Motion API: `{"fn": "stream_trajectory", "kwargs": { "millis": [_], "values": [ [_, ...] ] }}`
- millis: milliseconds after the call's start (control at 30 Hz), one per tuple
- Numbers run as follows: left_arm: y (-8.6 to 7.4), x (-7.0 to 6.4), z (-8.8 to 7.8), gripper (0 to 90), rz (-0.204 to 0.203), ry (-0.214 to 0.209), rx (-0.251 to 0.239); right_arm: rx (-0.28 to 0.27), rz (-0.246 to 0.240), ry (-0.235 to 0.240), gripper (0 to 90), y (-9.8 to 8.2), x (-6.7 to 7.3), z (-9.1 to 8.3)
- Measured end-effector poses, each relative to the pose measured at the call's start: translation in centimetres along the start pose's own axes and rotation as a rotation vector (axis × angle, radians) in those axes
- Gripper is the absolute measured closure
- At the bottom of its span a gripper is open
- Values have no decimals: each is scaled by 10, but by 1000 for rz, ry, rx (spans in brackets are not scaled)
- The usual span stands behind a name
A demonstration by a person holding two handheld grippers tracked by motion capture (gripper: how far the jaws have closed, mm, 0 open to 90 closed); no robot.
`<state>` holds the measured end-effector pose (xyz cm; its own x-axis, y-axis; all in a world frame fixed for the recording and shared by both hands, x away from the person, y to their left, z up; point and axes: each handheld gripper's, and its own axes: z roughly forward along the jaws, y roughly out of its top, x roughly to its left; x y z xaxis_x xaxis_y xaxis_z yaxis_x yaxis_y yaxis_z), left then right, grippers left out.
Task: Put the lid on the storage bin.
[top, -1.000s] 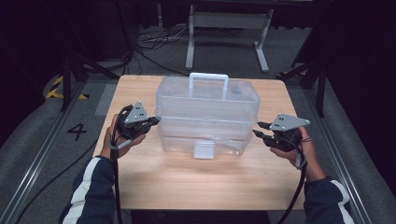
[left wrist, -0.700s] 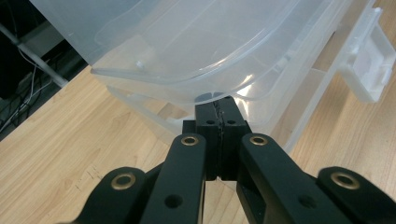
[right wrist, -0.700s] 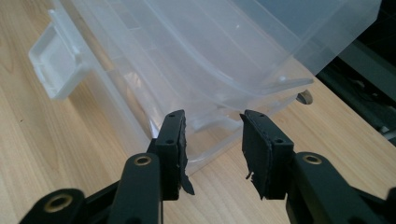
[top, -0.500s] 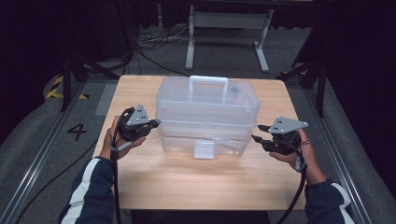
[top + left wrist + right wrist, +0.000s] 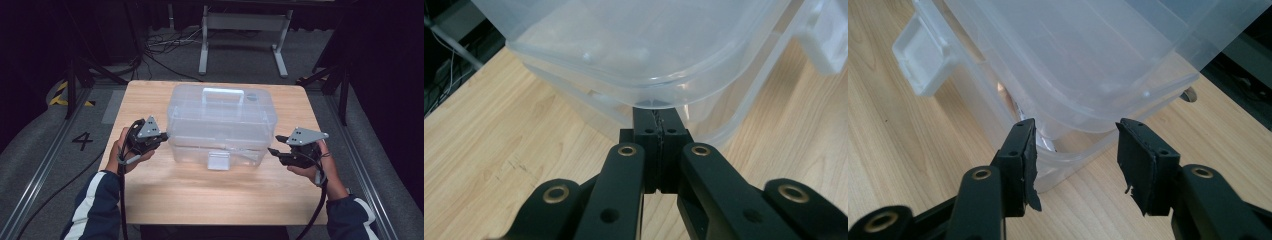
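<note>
A clear plastic storage box with a lid, a top handle and a white front latch stands in the middle of the wooden table. My left gripper is at the box's left end. Its jaws are shut, pad against pad, with the tips just under the overhanging lid rim at a corner. My right gripper is at the right end, its jaws open and just widened. The box's lower corner rim lies between its pads without touching them.
The front half of the table is bare wood. Beyond the far edge stand a grey metal frame and loose cables on the floor. A floor rail and a painted "4" lie to the left.
The right gripper's jaws have spread apart at the box's right end. The left gripper stays shut at the left end, barely shifted. The box has not moved.
</note>
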<state>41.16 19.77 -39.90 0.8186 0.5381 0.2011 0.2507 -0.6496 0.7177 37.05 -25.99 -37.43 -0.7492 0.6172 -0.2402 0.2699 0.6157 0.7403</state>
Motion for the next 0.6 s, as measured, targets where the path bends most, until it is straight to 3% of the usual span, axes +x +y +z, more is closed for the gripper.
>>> {"fn": "stream_trajectory", "kwargs": {
  "millis": [100,233,400,600],
  "values": [
    [-1,-1,2,900,-1,6,13,4,-2,4,507,-1,1,2],
    [-8,2,4,900,-35,-2,-3,7,8,18,508,-2,2,6],
    [-14,3,8,900,-32,13,30,8,18,7,511,-2,2,9],
    [-17,3,7,900,-44,2,17,13,17,4,511,-3,2,11]
  ]
}}
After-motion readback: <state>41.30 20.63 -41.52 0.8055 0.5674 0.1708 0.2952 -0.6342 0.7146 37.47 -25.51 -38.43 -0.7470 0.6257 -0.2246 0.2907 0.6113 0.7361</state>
